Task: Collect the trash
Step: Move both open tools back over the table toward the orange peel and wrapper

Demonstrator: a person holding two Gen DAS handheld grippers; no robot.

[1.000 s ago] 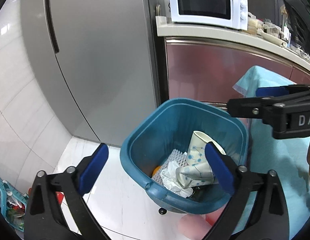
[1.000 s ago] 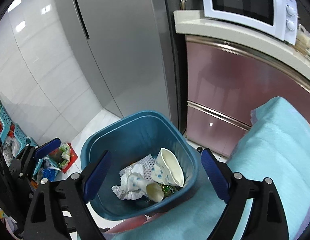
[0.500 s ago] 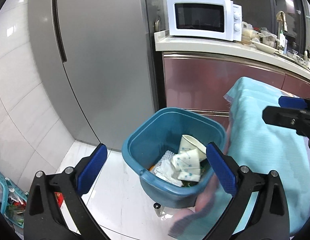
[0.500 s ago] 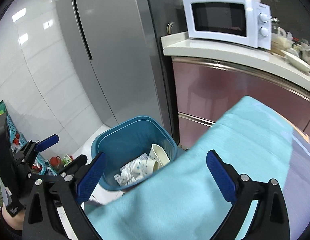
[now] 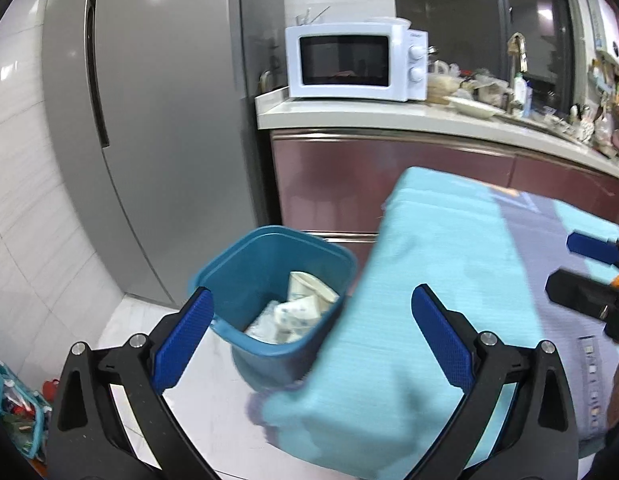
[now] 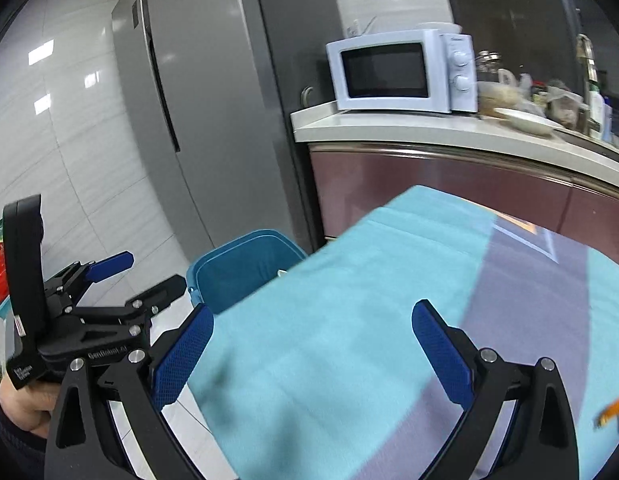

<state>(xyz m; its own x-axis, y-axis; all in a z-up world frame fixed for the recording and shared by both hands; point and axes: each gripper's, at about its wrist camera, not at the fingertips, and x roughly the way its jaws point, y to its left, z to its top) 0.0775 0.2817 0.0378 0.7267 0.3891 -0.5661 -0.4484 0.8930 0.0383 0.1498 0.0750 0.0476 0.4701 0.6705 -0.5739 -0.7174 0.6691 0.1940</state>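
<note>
Both hand-held grippers, left [image 5: 311, 336] and right [image 6: 311, 354], stood released and empty; paper cups [image 5: 305, 300] lay in the bin [image 5: 237, 276] on the floor beside the worktop's [image 6: 349, 320] corner, placed for easy dropping.

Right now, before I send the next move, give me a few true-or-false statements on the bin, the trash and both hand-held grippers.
1. The blue bin holds paper cups and crumpled paper. True.
2. The left hand-held gripper grips a cup. False: its jaws stand wide apart with nothing between them.
3. The right hand-held gripper is open and empty. True; its jaws have just been opening, with nothing between them.
4. The bin sits on the counter beside the microwave. False: it stands on the floor, below the counter and next to the turquoise cloth.
5. The bin lies tipped on its side. False: it stands upright, mouth up.
</note>
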